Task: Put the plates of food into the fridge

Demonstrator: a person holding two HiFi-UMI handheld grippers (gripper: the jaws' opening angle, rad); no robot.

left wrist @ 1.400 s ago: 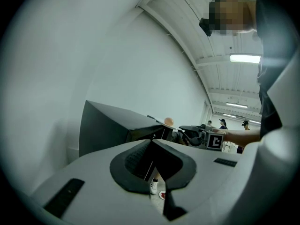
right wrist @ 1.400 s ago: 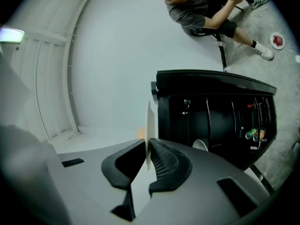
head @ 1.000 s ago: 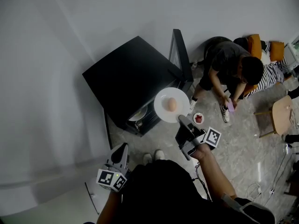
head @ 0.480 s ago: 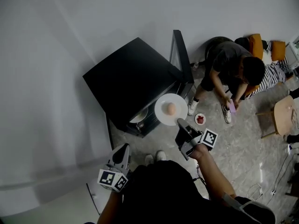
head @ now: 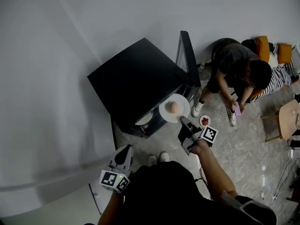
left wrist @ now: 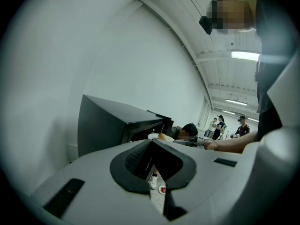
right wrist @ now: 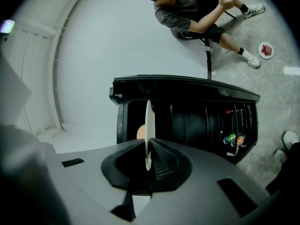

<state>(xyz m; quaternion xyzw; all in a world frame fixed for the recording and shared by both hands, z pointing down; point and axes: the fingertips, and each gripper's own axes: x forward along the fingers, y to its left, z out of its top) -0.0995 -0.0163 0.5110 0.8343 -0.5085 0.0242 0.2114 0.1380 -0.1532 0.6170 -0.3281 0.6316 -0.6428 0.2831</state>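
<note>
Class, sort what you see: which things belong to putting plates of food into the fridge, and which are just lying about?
Job: right gripper, white plate it holds, black fridge, small plate of red food.
Lying about: wooden chair, orange cushions.

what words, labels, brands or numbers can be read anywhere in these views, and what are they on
No text can be read in any view.
Marker cubes on the left gripper and right gripper: black-and-white square patterns, no letters.
Bottles in the fridge door: labels too small and blurred to read.
Fridge: plain black, no brand visible.
Plate: plain white, no print.
</note>
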